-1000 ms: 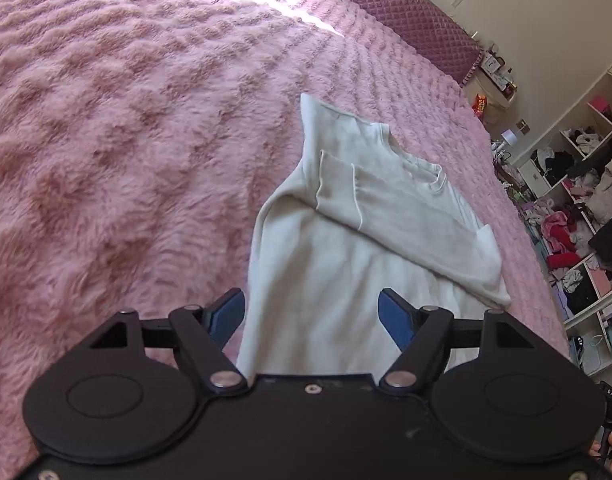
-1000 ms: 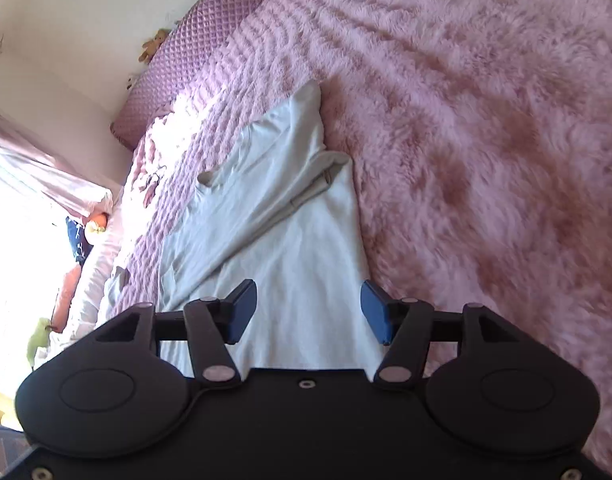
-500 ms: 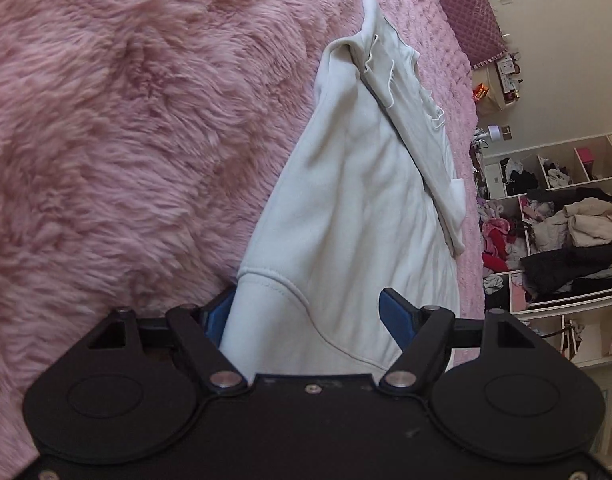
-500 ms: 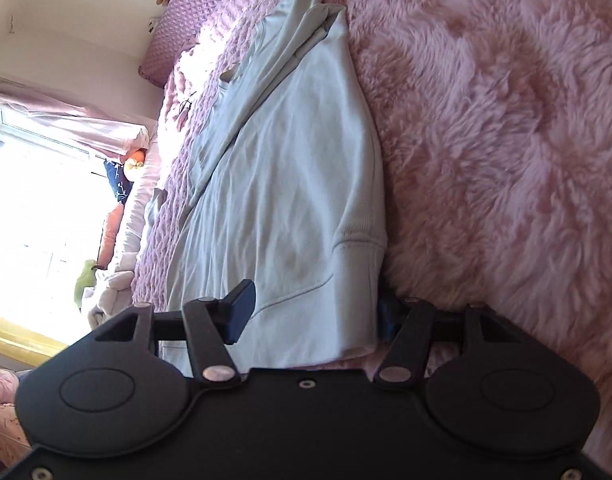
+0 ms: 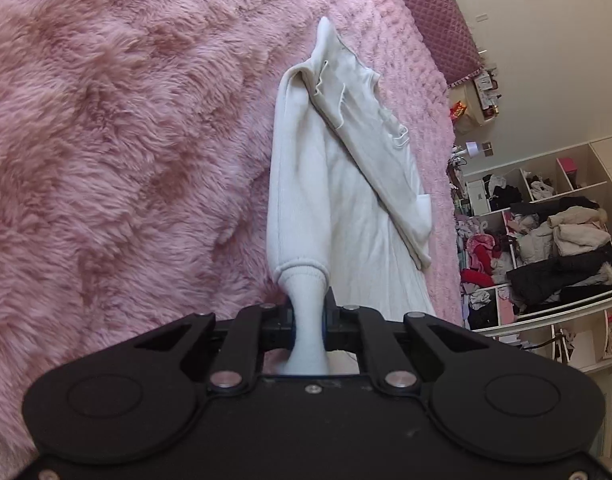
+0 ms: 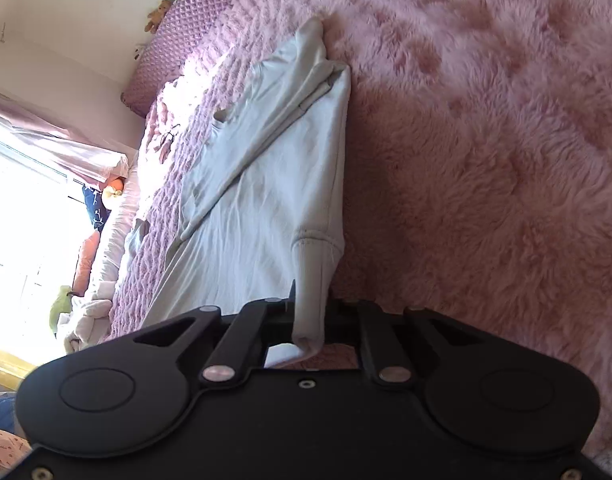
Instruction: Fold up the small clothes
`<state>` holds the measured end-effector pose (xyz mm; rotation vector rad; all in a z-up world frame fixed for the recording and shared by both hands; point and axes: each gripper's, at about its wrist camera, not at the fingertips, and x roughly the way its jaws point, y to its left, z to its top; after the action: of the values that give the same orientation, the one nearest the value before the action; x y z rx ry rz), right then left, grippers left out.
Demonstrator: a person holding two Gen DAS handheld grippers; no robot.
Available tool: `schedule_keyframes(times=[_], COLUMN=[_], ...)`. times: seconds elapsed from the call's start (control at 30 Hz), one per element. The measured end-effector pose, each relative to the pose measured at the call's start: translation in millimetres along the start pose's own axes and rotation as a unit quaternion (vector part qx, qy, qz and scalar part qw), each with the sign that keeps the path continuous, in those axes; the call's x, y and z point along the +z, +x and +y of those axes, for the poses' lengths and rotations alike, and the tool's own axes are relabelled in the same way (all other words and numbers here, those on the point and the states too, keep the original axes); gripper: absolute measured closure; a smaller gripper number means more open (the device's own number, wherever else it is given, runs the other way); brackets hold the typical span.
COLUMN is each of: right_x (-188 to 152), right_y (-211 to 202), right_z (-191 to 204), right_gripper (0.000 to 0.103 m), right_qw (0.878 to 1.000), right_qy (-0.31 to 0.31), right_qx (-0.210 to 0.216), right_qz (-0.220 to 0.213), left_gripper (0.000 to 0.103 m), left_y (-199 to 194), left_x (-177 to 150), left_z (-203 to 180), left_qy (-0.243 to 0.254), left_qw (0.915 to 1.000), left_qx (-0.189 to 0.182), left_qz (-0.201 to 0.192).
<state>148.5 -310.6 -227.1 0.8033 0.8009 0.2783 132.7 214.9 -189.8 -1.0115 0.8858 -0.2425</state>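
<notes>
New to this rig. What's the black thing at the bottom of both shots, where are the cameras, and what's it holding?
There is no robot arm here: a person holds one hand-held two-finger gripper in each hand, and each gripper carries a fisheye camera looking forward along its fingers. The black shape at the bottom of each picture is that gripper's own body.

One picture is from the left gripper, the other from the right gripper. Both look across a bed covered by a fluffy pink blanket, with a white sweatshirt lying on it, its sleeves already folded across the body.

Both grippers' jaws have just been closing and are now shut, each pinching the ribbed bottom hem of the sweatshirt at one corner.

In the background, the left view shows cluttered shelves and the right view a bright window.
</notes>
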Motion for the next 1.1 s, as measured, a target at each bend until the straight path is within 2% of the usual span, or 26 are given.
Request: schedule_keyframes(times=[0.13,0.27,0.3,0.4,0.47,0.53,0.63,0.7,0.77,0.8,0.83,0.93,1.1], right_x=[-6.6,-25.7,-29.1,-33.4,-32.8,-30.7,-28.1,-28.4,-29.5,-29.7,-29.7,-25.7,-7.1], right_y=[-21.4,-13.8,-10.6,-8.0,-11.4,-12.7,-9.0,-5.5,-4.1,-4.5,-5.6,-12.4,-21.1], right_z=[-17.6,-55.7,-63.0,-80.5,-84.3,-81.6,-80.6,-79.5,-78.3,-77.1,-75.6,-70.1,-47.7], right_gripper=[0.099,0.099,0.098,0.096,0.092,0.08,0.067,0.065,0.066,0.073,0.089,0.095,0.095], right_qw=[1.0,0.998,0.998,0.997,0.997,0.997,0.997,0.997,0.997,0.997,0.997,0.997,0.998], right_qy=[0.003,0.033,0.04,0.063,0.066,0.052,0.046,0.046,0.043,0.039,0.035,0.039,0.03], right_qx=[-0.006,-0.035,-0.037,-0.036,-0.025,-0.025,-0.013,-0.012,-0.014,-0.02,-0.031,-0.028,0.001], right_qz=[0.004,0.036,0.042,0.038,0.041,0.047,0.055,0.057,0.059,0.058,0.056,0.055,0.047], left_gripper=[0.097,0.096,0.096,0.088,0.081,0.06,0.056,0.056,0.062,0.076,0.095,0.097,0.098], left_y=[-6.8,9.3,14.8,16.9,13.7,12.1,18.4,24.1,27.5,27.7,27.7,21.2,13.4], left_x=[-29.1,-59.4,-63.5,-65.7,-60.9,-55.6,-50.1,-52.7,-56.7,-57.0,-56.9,-54.9,-40.2], left_z=[11.3,48.7,56.0,67.9,71.6,71.9,65.8,64.7,60.0,58.5,58.3,64.7,43.7], left_qy=[-0.001,-0.022,-0.026,-0.032,-0.045,-0.042,-0.032,-0.028,-0.021,-0.018,-0.02,-0.07,-0.068], left_qw=[0.9999,0.998,0.9973,0.9974,0.9969,0.9969,0.9966,0.9964,0.9968,0.9966,0.9962,0.9944,0.9952], left_qx=[-0.001,0.031,0.039,0.028,0.021,0.015,0.017,0.019,0.024,0.031,0.036,0.008,-0.012], left_qz=[0.017,0.051,0.057,0.057,0.062,0.066,0.074,0.078,0.073,0.073,0.076,0.078,0.069])
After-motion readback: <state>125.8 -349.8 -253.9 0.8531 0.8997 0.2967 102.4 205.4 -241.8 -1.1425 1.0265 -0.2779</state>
